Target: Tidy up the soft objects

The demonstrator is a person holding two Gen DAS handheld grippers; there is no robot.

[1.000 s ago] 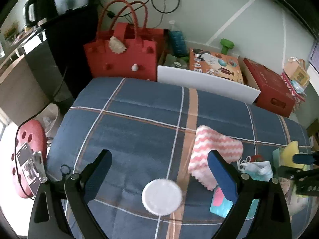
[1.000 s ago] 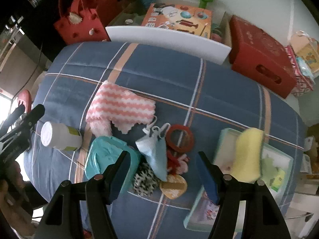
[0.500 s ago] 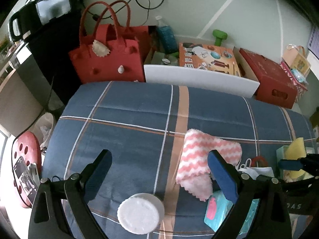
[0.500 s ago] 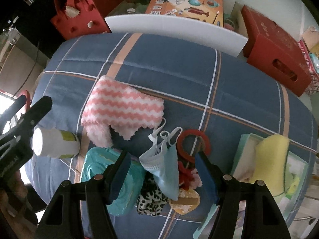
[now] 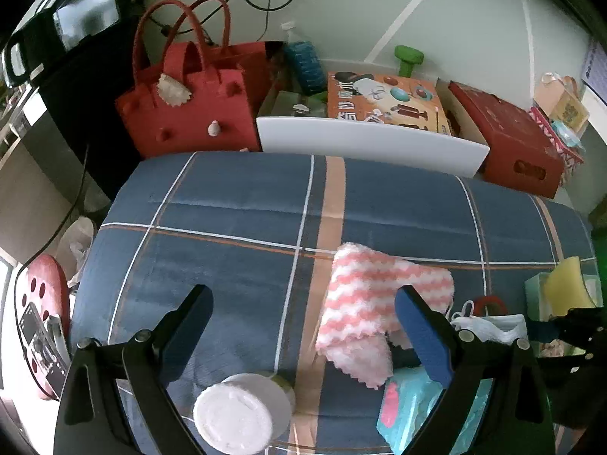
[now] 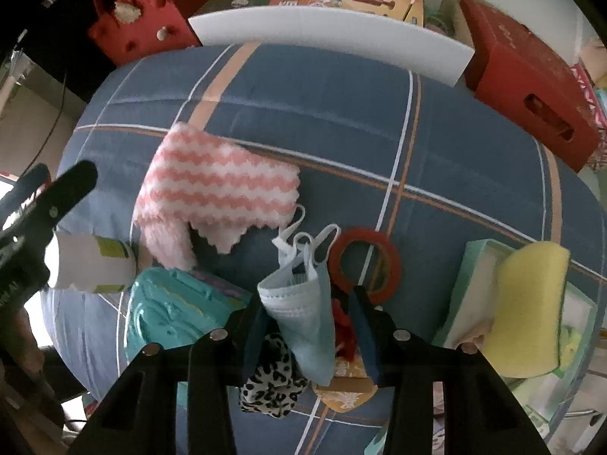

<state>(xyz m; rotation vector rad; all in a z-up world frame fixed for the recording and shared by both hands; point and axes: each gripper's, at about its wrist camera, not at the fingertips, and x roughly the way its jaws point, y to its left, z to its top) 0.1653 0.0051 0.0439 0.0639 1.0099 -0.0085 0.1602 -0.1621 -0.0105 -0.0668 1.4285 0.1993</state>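
Observation:
A light blue face mask (image 6: pixel 303 318) lies on the plaid blue bedspread (image 6: pixel 303 106), and my right gripper (image 6: pixel 307 299) points straight down over it. Its jaws are closing with the mask between them; a small gap shows at the right pad. A pink-and-white zigzag cloth (image 6: pixel 216 185) lies to the upper left, also in the left wrist view (image 5: pixel 371 299). A leopard-print piece (image 6: pixel 269 383) and a teal pack (image 6: pixel 170 314) lie beside the mask. My left gripper (image 5: pixel 301 295) is open, and nothing sits between its fingers. A white-lidded bottle (image 5: pixel 239 413) lies on its side below it.
A red tape ring (image 6: pixel 364 265) touches the mask's right side. A yellow sponge (image 6: pixel 527 303) rests on a pale green box (image 6: pixel 474 276) at the right. Behind the bed are a red felt bag (image 5: pixel 189 113), a white board (image 5: pixel 371 140) and a red carton (image 5: pixel 508 136).
My right gripper has sunk onto the mask and its jaws have narrowed around it. In the left wrist view the bottle and cloth have slid left.

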